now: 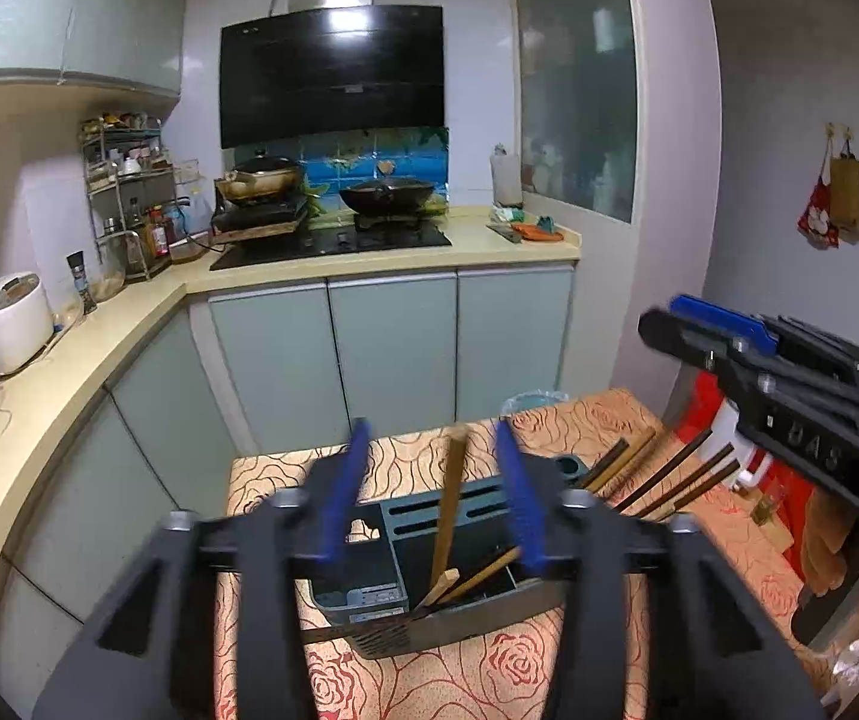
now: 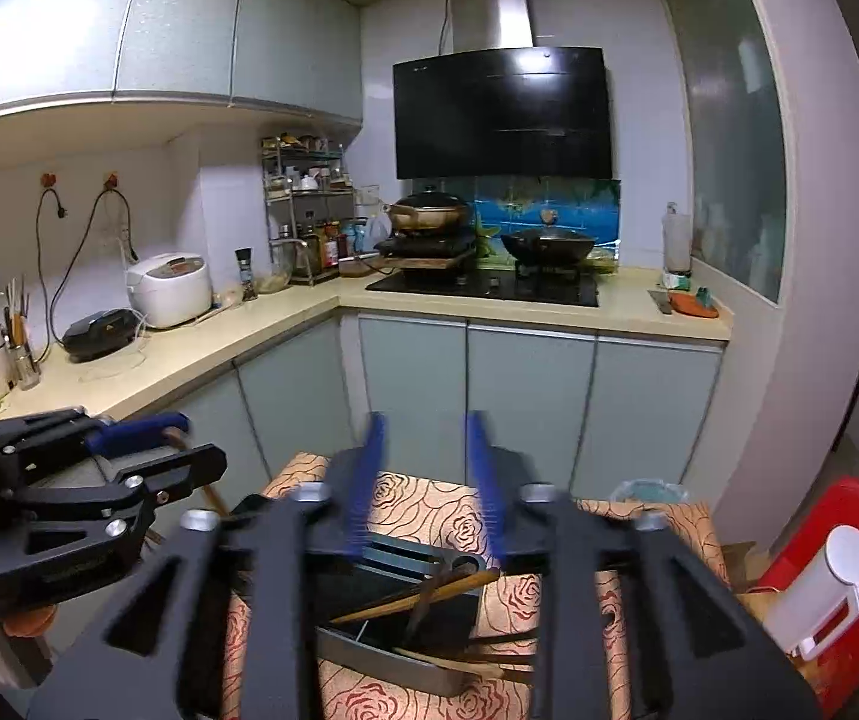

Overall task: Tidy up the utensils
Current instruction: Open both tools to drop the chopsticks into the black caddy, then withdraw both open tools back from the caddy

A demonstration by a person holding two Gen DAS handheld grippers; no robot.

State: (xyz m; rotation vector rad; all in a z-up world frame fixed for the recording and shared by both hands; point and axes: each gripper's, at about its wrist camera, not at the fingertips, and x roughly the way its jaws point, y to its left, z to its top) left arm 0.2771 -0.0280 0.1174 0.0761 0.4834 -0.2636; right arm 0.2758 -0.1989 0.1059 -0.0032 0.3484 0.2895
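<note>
Two hand-held grippers hover over a grey utensil holder [image 1: 405, 546] that stands on a table covered with a rose-patterned cloth [image 1: 489, 678]. Seen from its own camera, the left gripper [image 1: 438, 492] has its blue pads spread apart, and a light wooden chopstick [image 1: 450, 498] rises upright in the gap between them, touching neither pad; its lower end sits in the holder's compartment just below and ahead of the fingertips. More wooden sticks [image 1: 477, 576] lean low in that same compartment, under the right-hand pad. A bundle of dark chopsticks [image 1: 669, 480] fans out of the holder's far end, off to the right of the left gripper and beneath the right gripper [image 1: 675, 318], which shows there from the side, above and well right. In the right wrist view, the right gripper [image 2: 426, 486] also stands with its blue pads parted and nothing between them; the holder [image 2: 393, 630] lies directly below and ahead of its fingertips, with brown chopsticks [image 2: 423, 594] lying slantwise across the open compartment, clear of the pads. The left gripper [image 2: 189, 444] appears at the left edge of that view, with a wooden stick beside its blue finger. A red stool [image 2: 849, 540] with a white piece on it sits beyond the table, to the right of the right gripper.
</note>
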